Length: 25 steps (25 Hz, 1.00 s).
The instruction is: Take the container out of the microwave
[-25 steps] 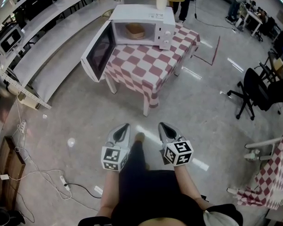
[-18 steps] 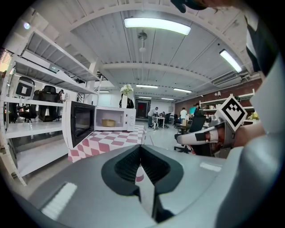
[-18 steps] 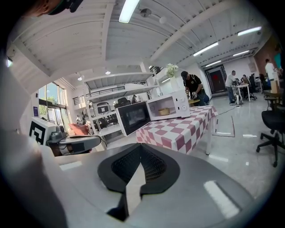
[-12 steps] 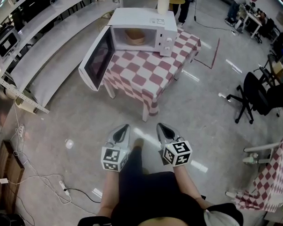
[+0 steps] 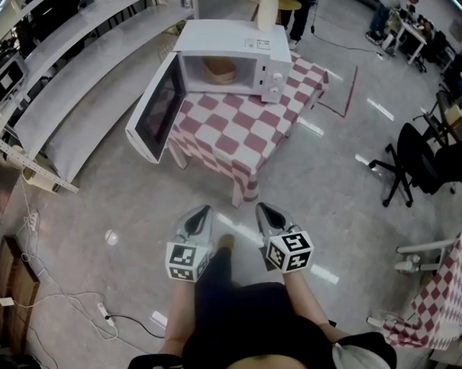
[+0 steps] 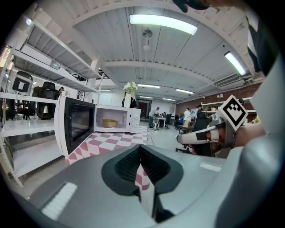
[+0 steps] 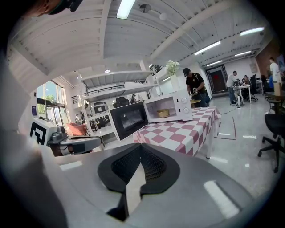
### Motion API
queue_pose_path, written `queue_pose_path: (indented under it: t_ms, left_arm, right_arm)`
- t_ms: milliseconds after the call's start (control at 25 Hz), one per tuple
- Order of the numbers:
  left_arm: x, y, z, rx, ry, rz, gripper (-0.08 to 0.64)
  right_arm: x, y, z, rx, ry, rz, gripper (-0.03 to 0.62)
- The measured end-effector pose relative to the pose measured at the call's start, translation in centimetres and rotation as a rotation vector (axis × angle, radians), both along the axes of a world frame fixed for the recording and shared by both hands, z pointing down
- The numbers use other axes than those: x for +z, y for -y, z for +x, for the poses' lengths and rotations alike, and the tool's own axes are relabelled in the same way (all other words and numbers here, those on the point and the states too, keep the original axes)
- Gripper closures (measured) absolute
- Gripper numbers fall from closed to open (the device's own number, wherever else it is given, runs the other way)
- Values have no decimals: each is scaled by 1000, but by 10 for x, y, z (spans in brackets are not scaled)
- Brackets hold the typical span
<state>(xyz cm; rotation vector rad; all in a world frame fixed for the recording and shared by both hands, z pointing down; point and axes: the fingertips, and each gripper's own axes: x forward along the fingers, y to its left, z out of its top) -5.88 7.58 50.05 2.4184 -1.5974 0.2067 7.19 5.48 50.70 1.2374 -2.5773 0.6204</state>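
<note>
Head view: a person is holding the left gripper point(image 5: 202, 212) and right gripper point(image 5: 263, 210) side by side above the floor point(image 5: 101, 193), well apart from the table point(image 5: 240, 130). The container point(image 5: 219, 69) is sitting inside the microwave point(image 5: 240, 36), whose door point(image 5: 157, 107) is hanging open.
Left gripper view: jaws are pressing together, empty.
Right gripper view: jaws are meeting too, gripping nothing.

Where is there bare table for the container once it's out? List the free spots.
The checkered table is bare across its whole front, between the microwave and the near edge. A narrow strip is free on the microwave's dial side. The left side is crowded: the open door hangs out past the table's corner.
</note>
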Motion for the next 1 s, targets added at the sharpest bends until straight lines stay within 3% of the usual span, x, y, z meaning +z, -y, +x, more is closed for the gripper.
queue_pose_path:
  t_ms: [1000]
  left_arm:
    - [0,80,-24,49,-14,-8,549]
  right_arm:
    - [-1,79,-34,24,7,-14,592]
